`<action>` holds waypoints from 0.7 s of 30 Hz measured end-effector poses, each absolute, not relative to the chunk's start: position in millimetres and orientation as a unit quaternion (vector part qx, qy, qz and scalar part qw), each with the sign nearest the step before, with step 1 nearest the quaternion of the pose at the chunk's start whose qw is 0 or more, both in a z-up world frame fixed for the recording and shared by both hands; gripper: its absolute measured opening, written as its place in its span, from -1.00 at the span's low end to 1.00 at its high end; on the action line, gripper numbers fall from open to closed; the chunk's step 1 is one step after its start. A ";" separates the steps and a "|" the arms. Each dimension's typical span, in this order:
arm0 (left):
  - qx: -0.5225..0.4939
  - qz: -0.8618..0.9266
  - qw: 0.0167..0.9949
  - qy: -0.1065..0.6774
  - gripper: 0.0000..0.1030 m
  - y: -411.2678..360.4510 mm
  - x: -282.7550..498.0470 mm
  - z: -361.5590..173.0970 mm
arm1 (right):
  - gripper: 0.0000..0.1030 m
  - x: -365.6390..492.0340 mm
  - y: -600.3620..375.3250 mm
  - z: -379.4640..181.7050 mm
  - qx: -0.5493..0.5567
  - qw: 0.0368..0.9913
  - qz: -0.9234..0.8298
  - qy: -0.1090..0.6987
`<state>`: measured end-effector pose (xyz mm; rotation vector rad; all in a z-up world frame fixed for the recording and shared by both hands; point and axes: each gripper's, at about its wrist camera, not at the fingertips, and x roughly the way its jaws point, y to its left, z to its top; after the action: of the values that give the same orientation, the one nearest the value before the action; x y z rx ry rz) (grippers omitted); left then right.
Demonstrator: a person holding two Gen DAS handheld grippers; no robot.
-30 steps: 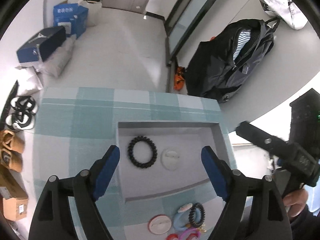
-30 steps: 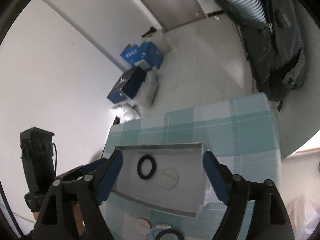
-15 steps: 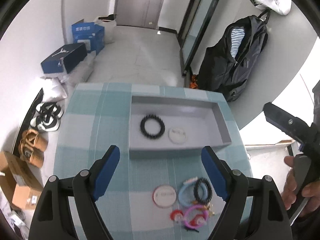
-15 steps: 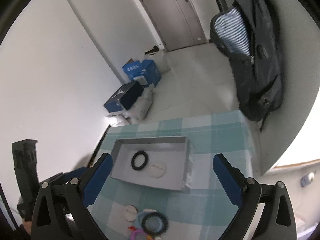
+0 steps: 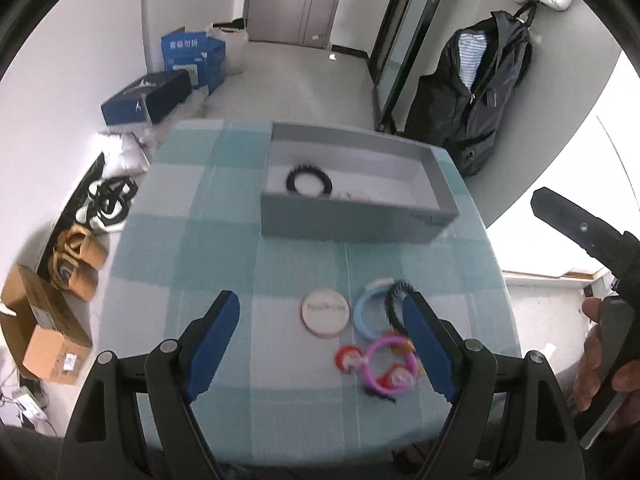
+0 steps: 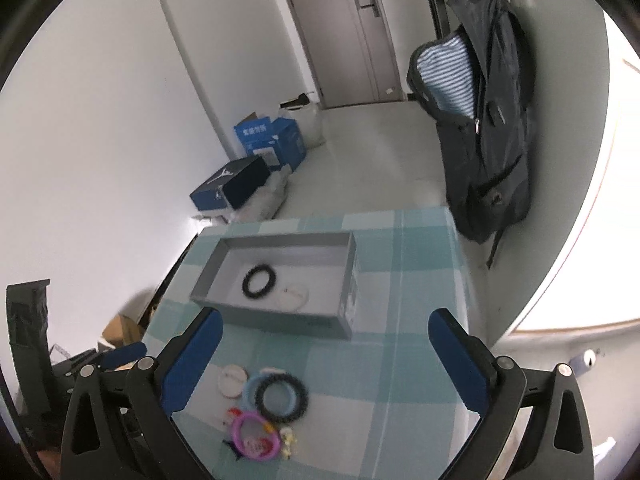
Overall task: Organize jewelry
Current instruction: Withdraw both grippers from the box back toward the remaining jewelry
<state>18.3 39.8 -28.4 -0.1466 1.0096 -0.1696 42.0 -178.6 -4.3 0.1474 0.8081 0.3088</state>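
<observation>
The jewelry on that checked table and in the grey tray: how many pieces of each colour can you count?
Black rings: 2, one in the grey tray at, one on the cloth
White round discs: 2
Light blue ring: 1
Pink ring: 1
Small red piece: 1
Total: 7, not counting tiny blurred bits beside the pink ring.

We see a black bracelet and white disc inside the grey tray; more bracelets cluster near the table's front edge.

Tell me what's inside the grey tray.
The grey tray holds a black beaded bracelet and a white round disc beside it. From the left wrist view, the near wall mostly hides the disc.
</observation>
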 end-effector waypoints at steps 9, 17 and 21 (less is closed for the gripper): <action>-0.052 -0.093 0.863 0.494 0.57 33.3 0.1 -48.2 | 1.00 25.1 -165.2 -44.4 0.069 0.873 0.173 0.451; -0.047 -0.108 0.856 0.504 0.57 32.2 -6.7 -55.9 | 0.98 28.9 -142.2 -78.0 0.069 0.837 0.208 0.501; -0.044 -0.116 0.856 0.501 0.58 35.0 -10.0 -56.6 | 0.90 35.1 -135.0 -87.4 0.058 0.829 0.206 0.517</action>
<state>-10.0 35.0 -56.6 -0.0928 1.0535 -0.2435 35.1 -135.0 -87.4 0.1227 1.0973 0.4376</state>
